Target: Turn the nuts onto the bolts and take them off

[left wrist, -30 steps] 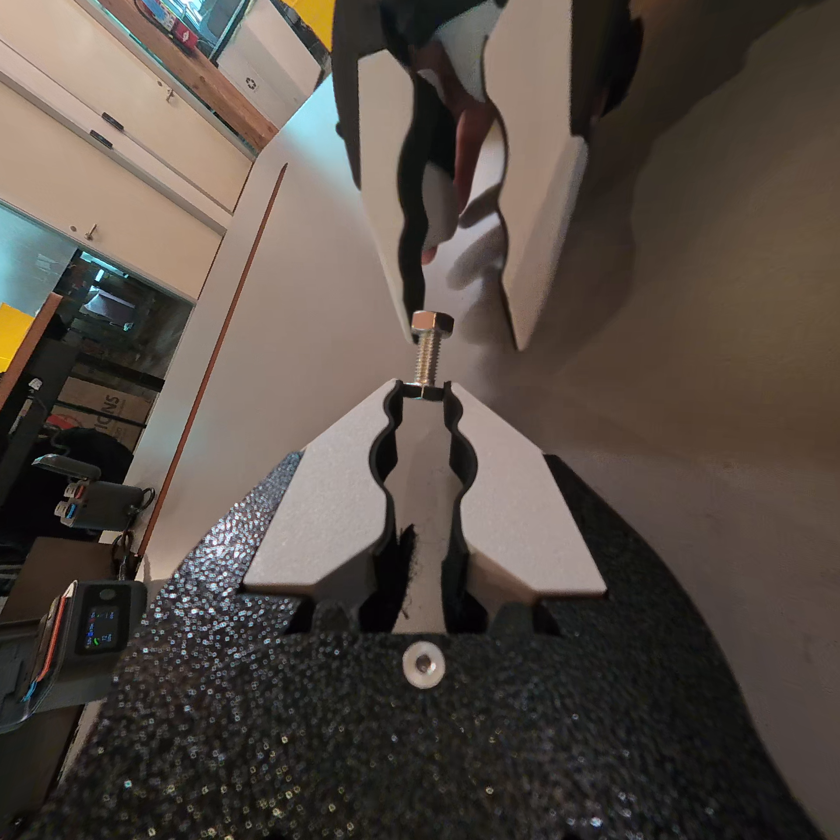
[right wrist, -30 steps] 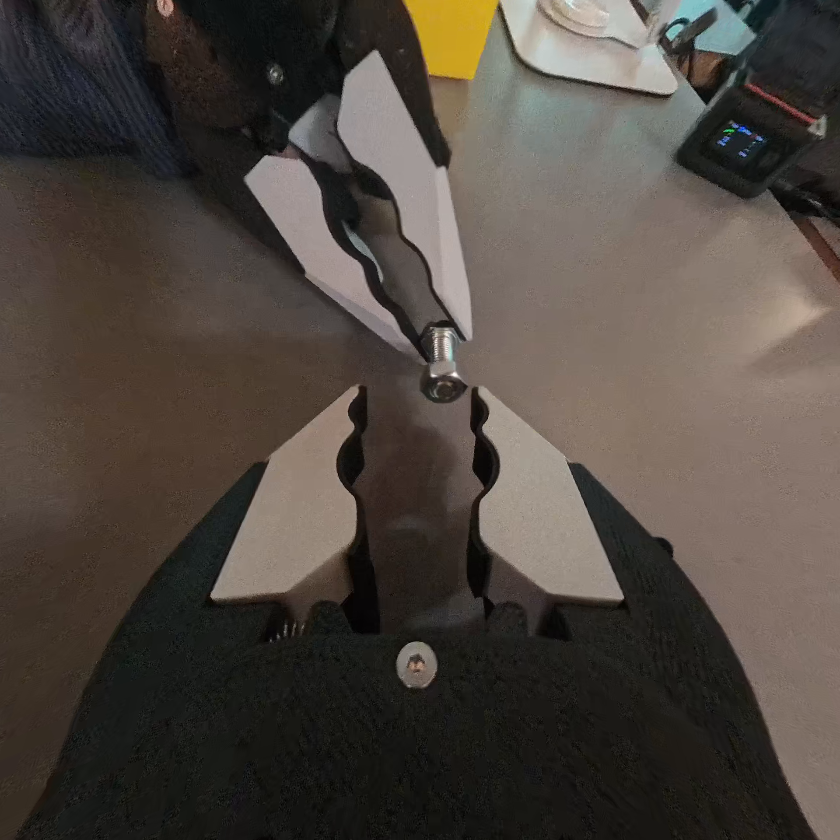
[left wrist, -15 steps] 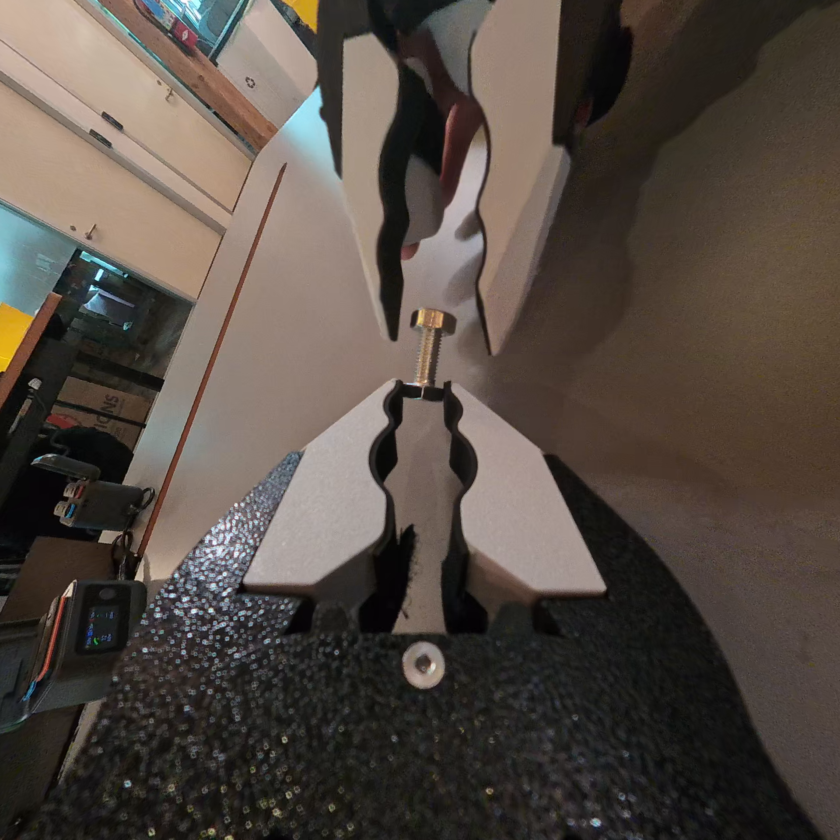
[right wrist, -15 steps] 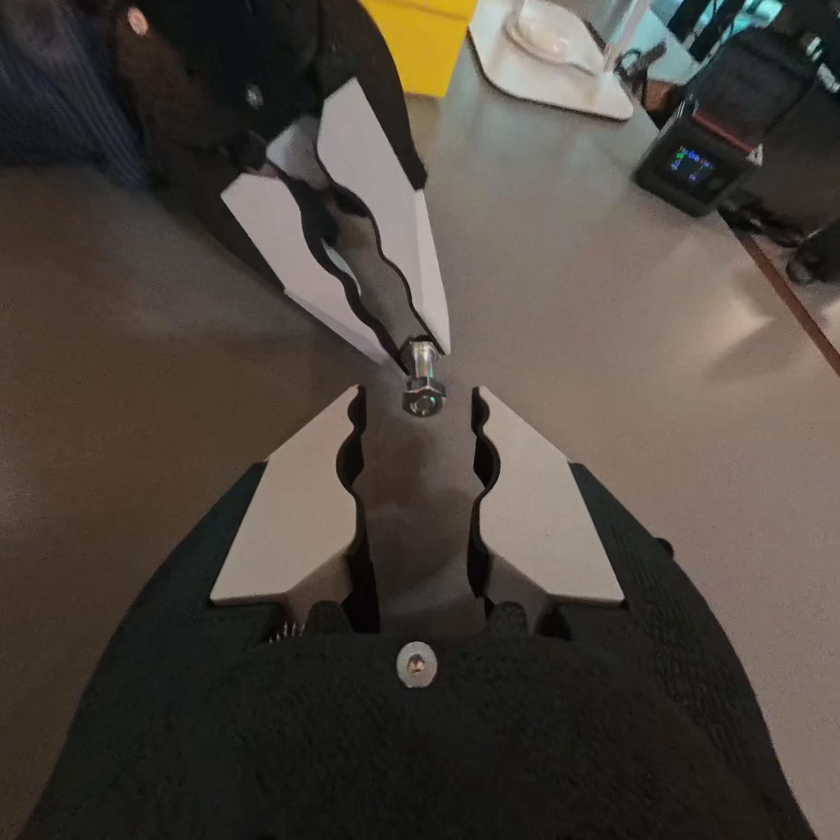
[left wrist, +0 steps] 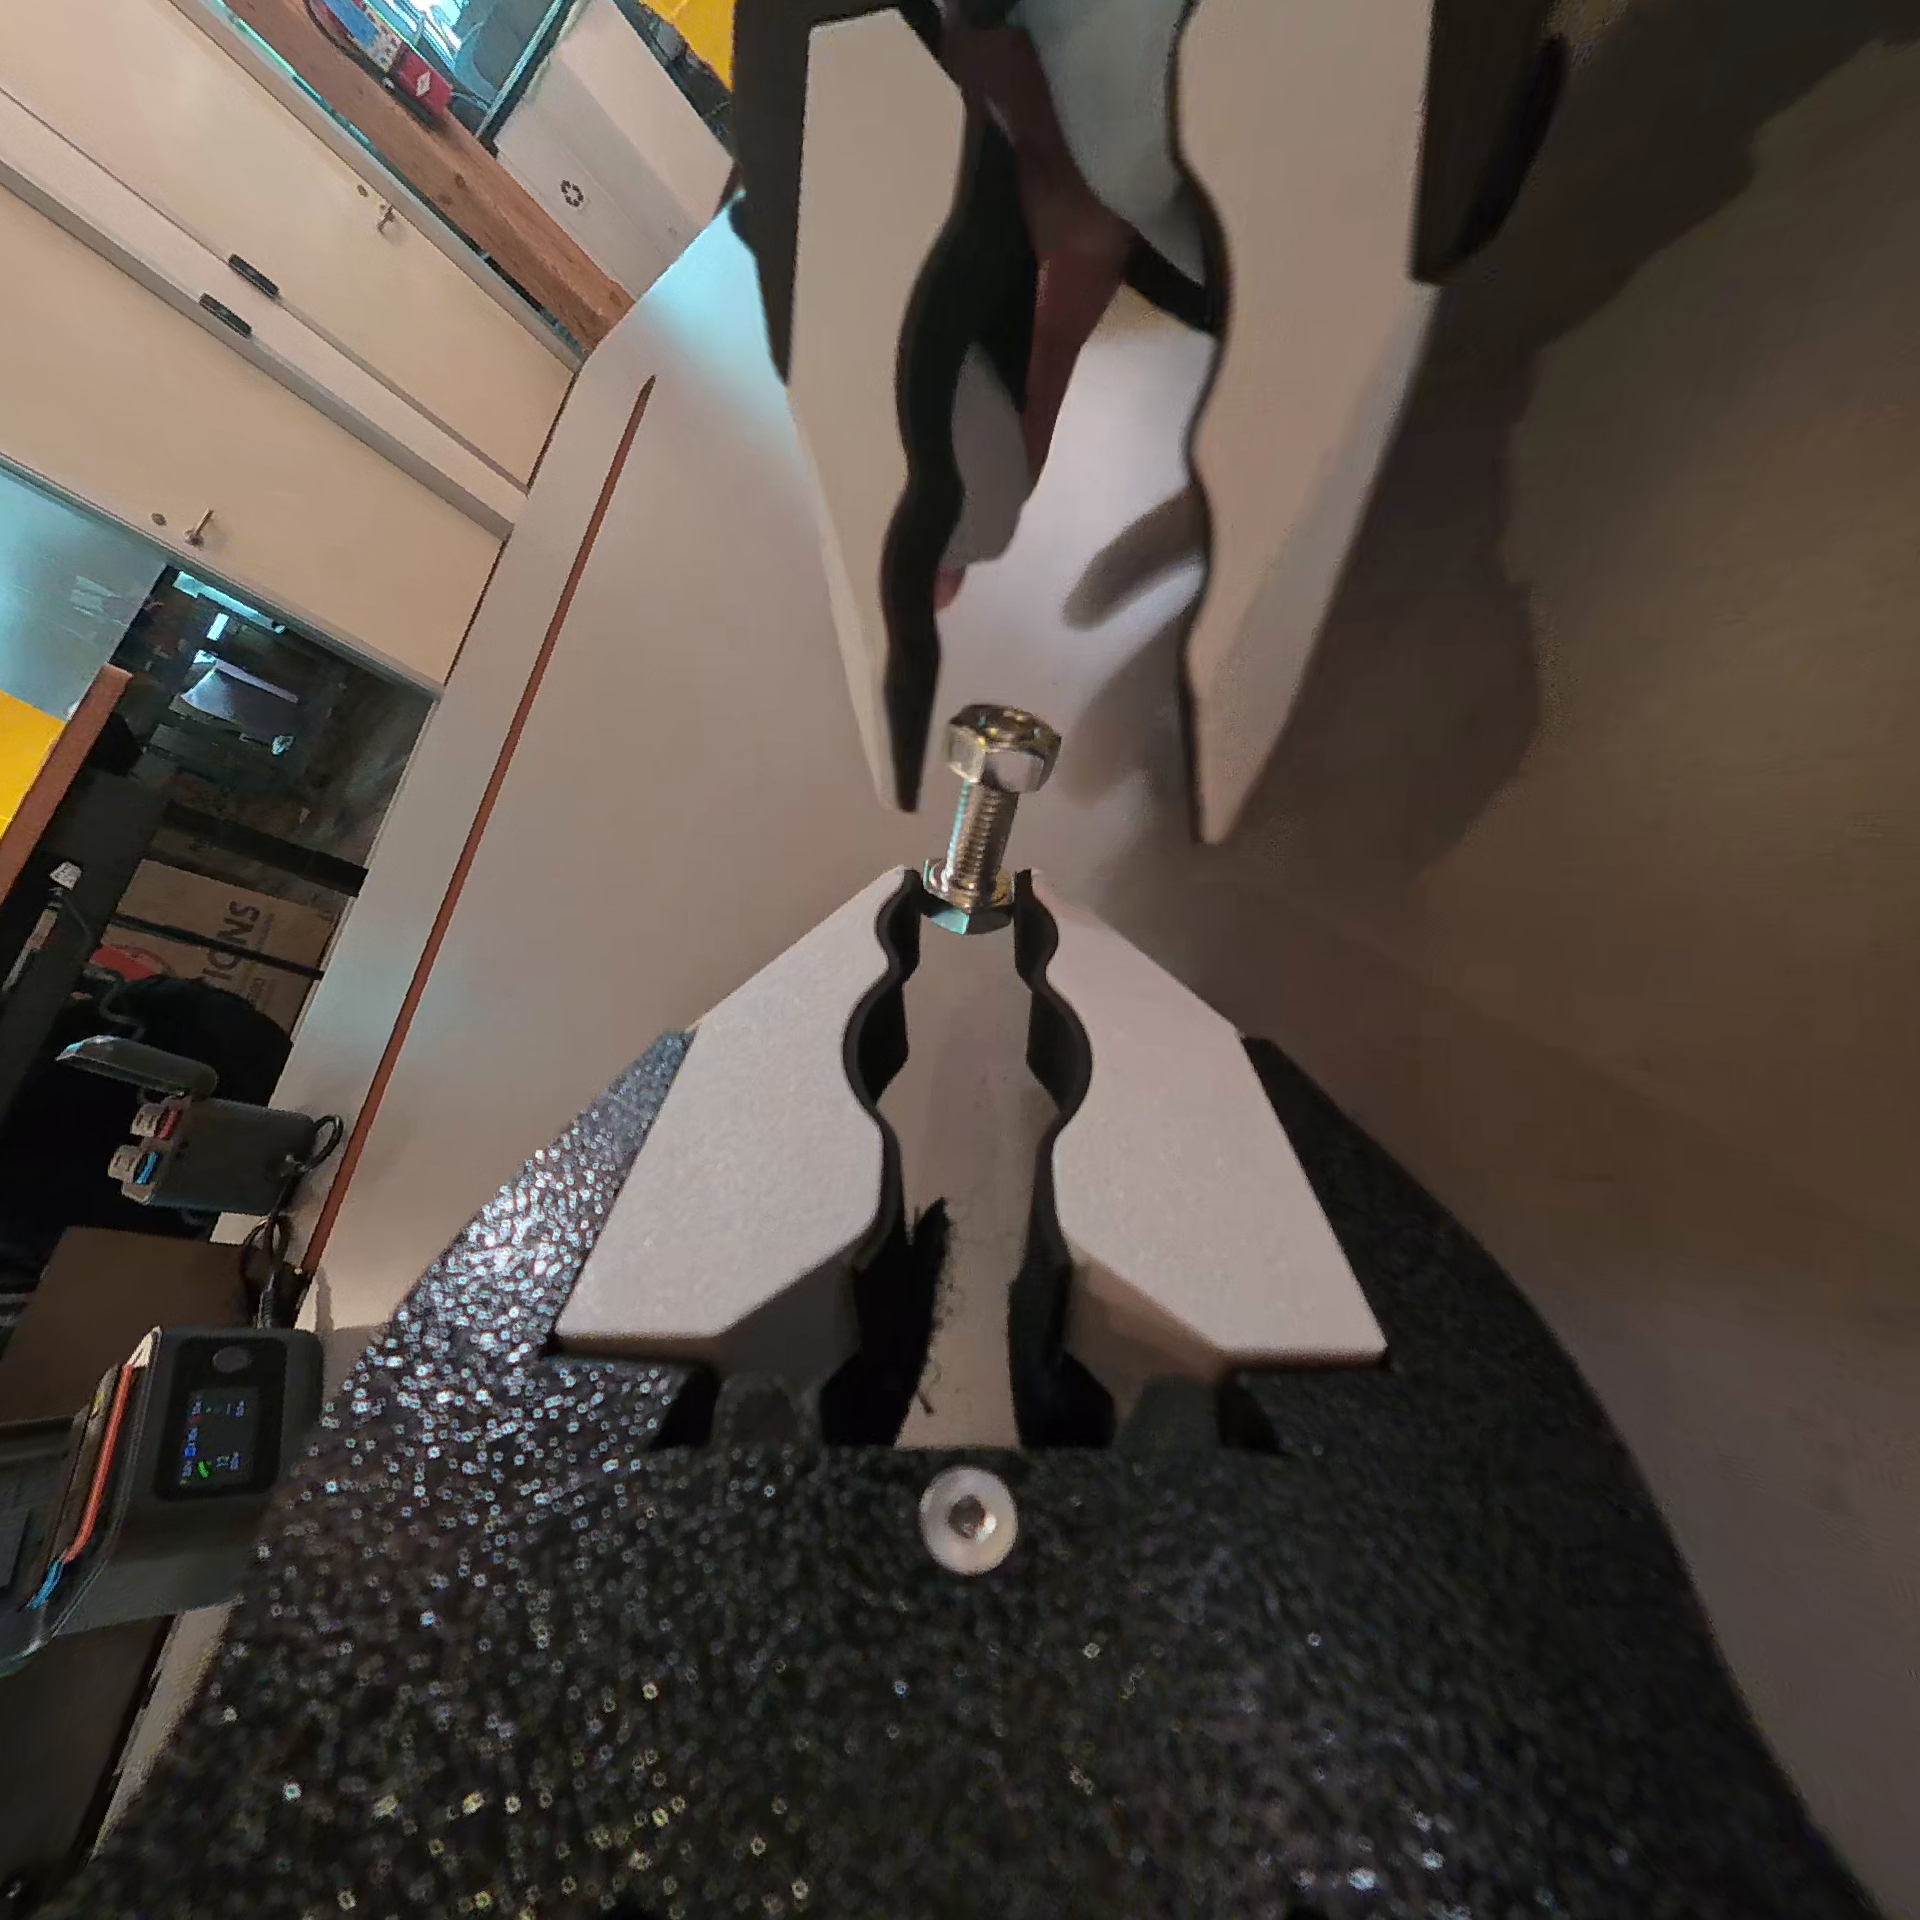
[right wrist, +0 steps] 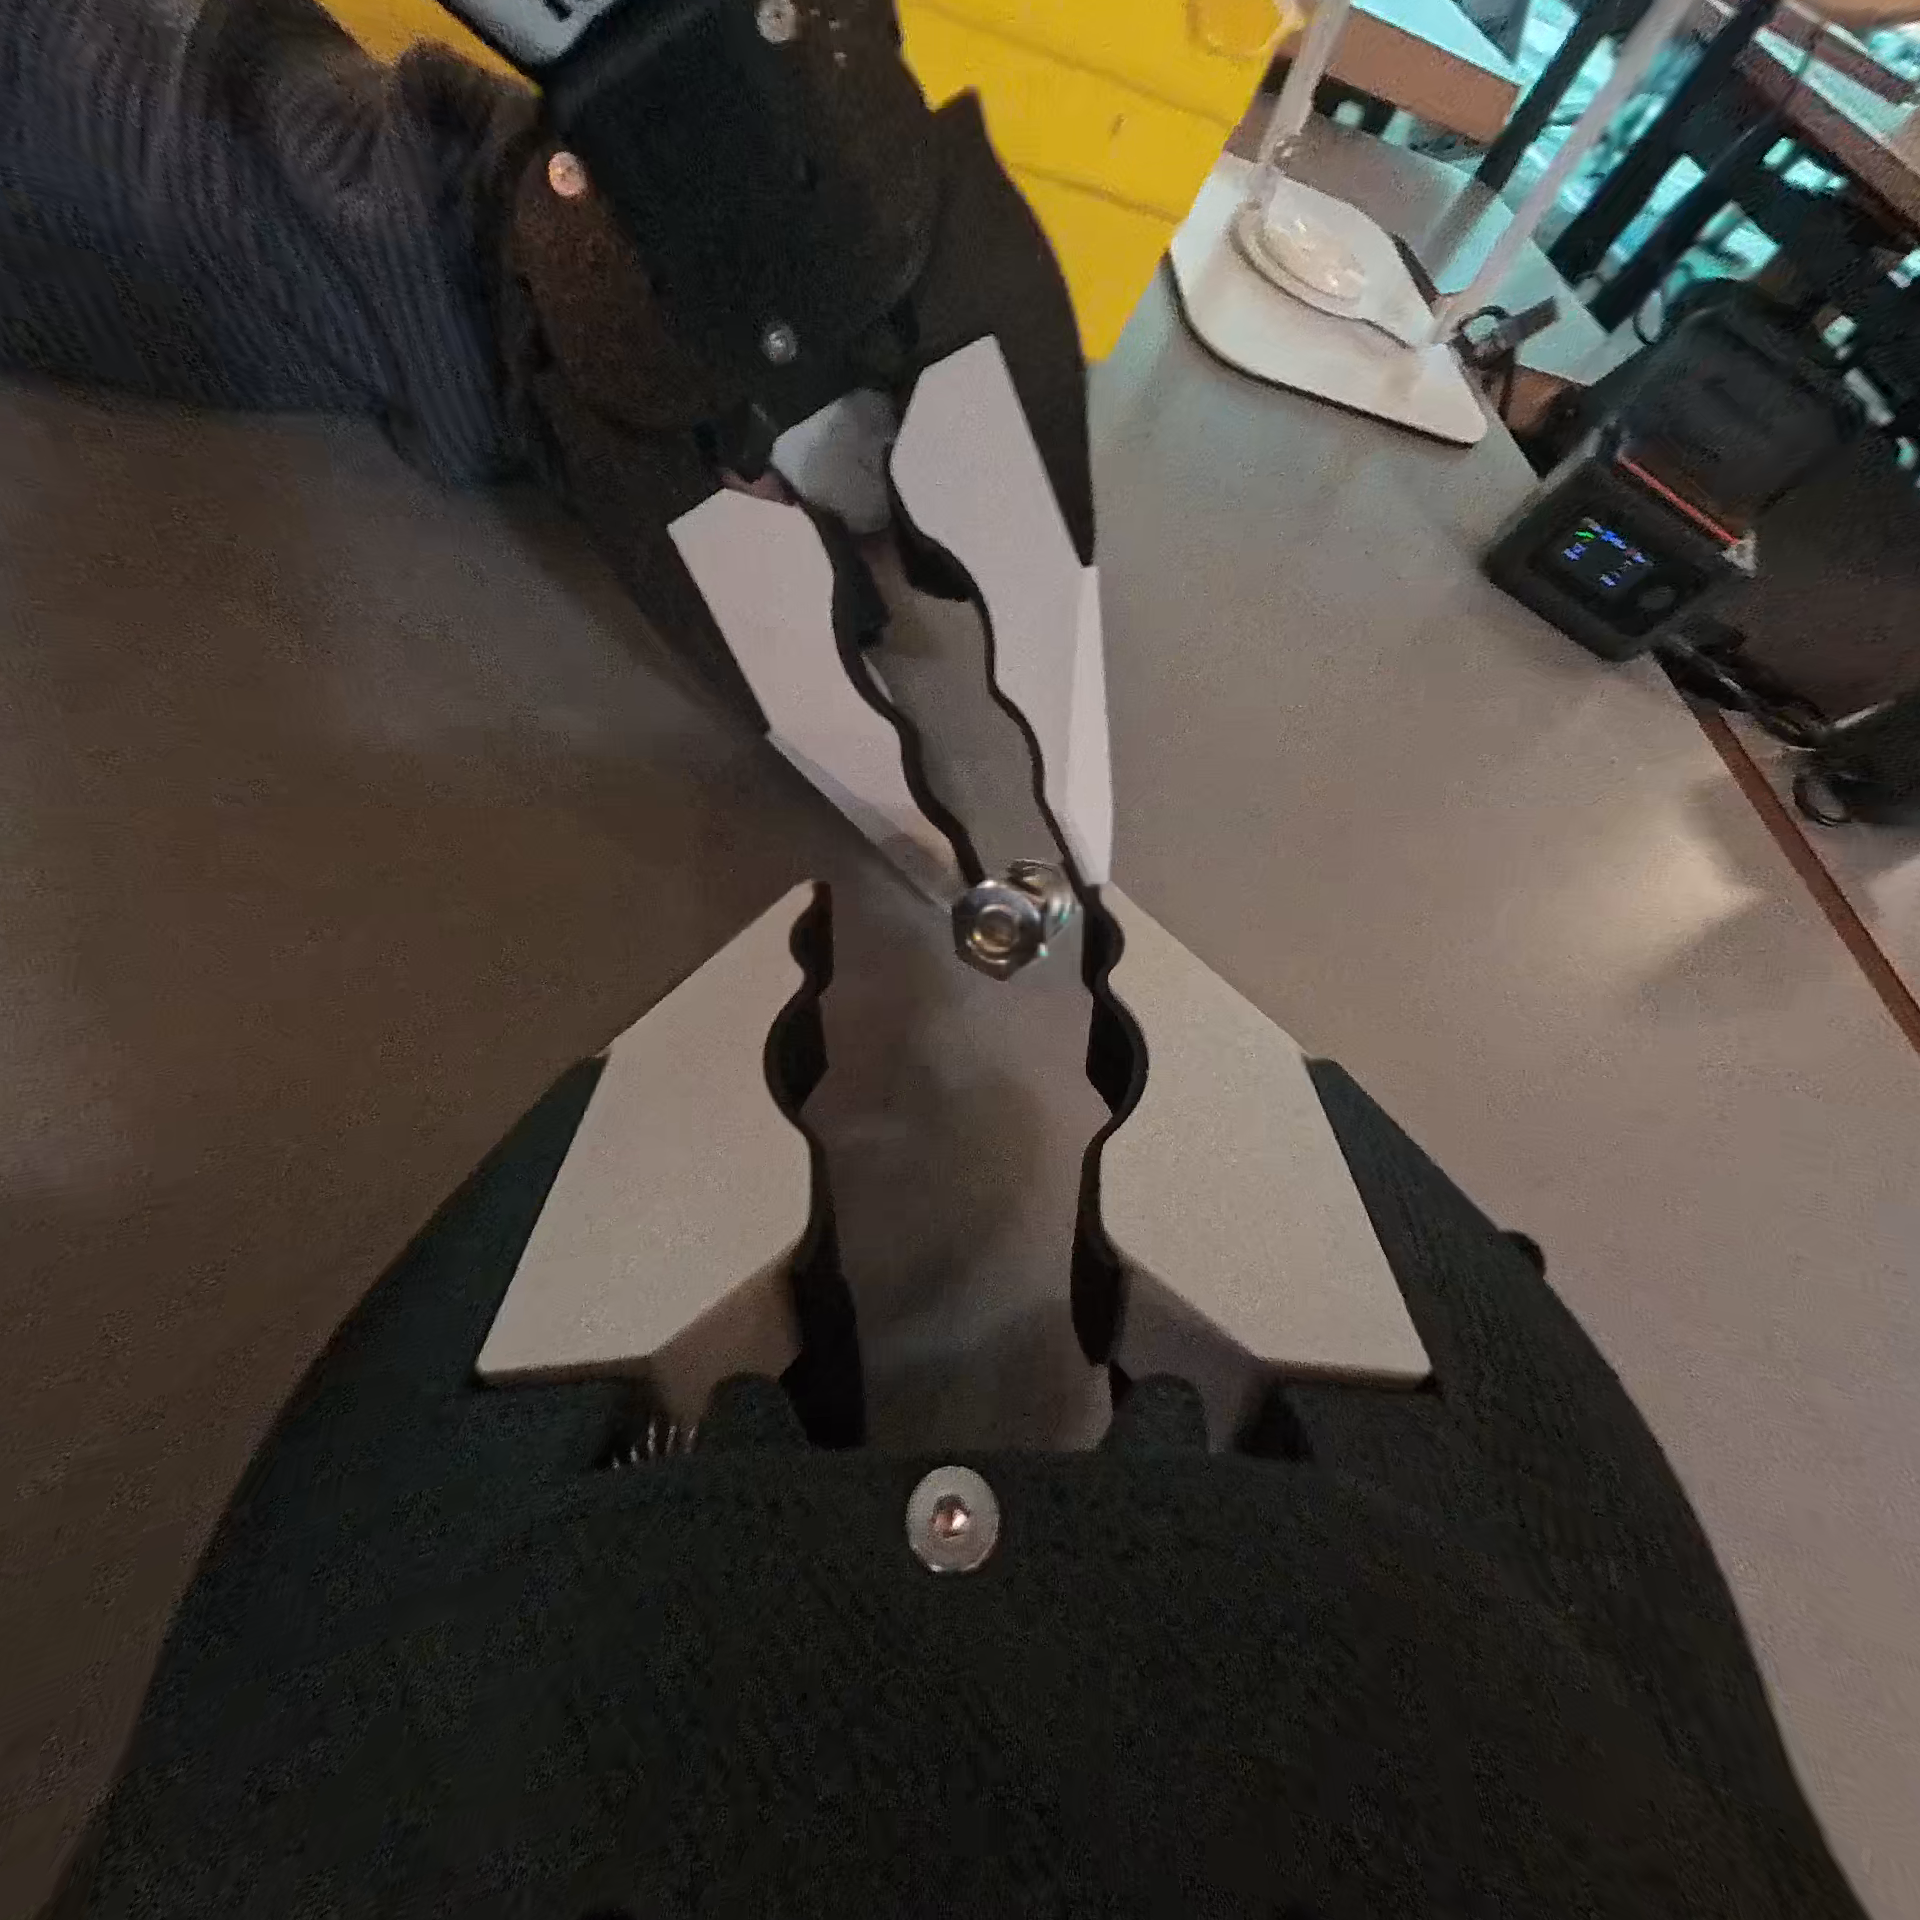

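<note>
A silver bolt point(left wrist: 987, 821) with a hex nut point(left wrist: 968, 906) on its thread is held above the grey table point(left wrist: 1662, 935). My left gripper point(left wrist: 971, 894) is shut on the nut, and the bolt's hex head point(left wrist: 1003, 748) sticks out past its tips. My right gripper point(left wrist: 1055, 816) faces it from the far side, open, with a finger on each side of the head and not touching it. In the right wrist view the bolt head point(right wrist: 997, 930) points at the camera between the open right gripper's point(right wrist: 956, 909) tips, nearer the right finger. The left gripper point(right wrist: 1023, 883) is behind it.
A dark device with a small lit screen point(right wrist: 1605, 571) and cables sits at the table's right edge; it also shows in the left wrist view point(left wrist: 208, 1439). A yellow box point(right wrist: 1091, 156) and a white base plate with a clear stand point(right wrist: 1340, 312) are at the back. A person's sleeve point(right wrist: 208, 208) is at the left.
My right gripper has moved in toward the left one, so the bolt head now lies between its open tips. The left gripper stays shut on the nut.
</note>
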Available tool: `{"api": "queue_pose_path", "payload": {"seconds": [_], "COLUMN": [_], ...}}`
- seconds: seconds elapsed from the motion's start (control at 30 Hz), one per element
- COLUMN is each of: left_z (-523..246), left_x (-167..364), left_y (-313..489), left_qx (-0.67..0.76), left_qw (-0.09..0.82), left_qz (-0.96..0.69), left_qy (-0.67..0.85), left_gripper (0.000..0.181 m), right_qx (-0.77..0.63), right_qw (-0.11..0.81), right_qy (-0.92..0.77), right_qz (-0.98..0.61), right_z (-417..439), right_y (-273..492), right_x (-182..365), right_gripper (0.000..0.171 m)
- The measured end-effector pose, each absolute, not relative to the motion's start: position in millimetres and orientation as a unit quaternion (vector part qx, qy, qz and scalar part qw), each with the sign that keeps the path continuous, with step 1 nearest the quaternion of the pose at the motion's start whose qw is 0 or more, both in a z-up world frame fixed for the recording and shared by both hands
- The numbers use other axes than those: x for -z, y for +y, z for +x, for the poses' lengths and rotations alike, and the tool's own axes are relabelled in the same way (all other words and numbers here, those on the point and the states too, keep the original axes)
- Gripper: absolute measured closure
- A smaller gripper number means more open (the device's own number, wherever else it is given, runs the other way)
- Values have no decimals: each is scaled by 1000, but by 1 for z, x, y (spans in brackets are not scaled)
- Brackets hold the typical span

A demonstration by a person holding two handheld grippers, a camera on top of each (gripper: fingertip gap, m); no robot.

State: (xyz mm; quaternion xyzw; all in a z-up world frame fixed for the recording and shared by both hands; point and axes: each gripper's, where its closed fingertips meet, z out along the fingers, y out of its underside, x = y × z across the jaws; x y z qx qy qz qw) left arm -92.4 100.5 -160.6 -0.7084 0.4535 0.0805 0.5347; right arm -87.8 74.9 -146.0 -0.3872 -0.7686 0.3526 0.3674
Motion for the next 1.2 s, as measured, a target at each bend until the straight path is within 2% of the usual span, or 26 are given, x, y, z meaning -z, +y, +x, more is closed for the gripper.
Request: {"api": "queue_pose_path", "payload": {"seconds": [0.13, 0.47, 0.67, 0.77, 0.87, 1.0, 1.2], "left_z": [-92, -92, -93, -93, -93, -94, -96], "left_x": [161, 161, 161, 161, 161, 161, 160], "left_y": [100, 100, 101, 101, 101, 101, 102], "left_qx": [-82, -81, -79, -81, -85, -79, -64], "left_qw": [534, 534, 531, 529, 529, 530, 533], "left_qz": [-708, -709, -715, -716, -713, -717, -726], "left_qy": [454, 454, 448, 448, 452, 445, 430], "left_gripper": [165, 165, 165, 165, 166, 166, 166], "right_qx": [-325, -321, -278, -286, -301, -296, -273], "right_qw": [363, 398, 367, 362, 391, 418, 393], "right_qy": [-763, -776, -780, -795, -798, -791, -791], "right_qz": [-424, -369, -423, -395, -346, -334, -382], "right_z": [-86, -92, -81, -83, -88, -88, -79], "right_y": [92, 74, 100, 84, 64, 67, 92], "right_x": [153, 145, 157, 159, 149, 137, 147], "right_gripper": [126, 122, 127, 126, 119, 121, 134]}}
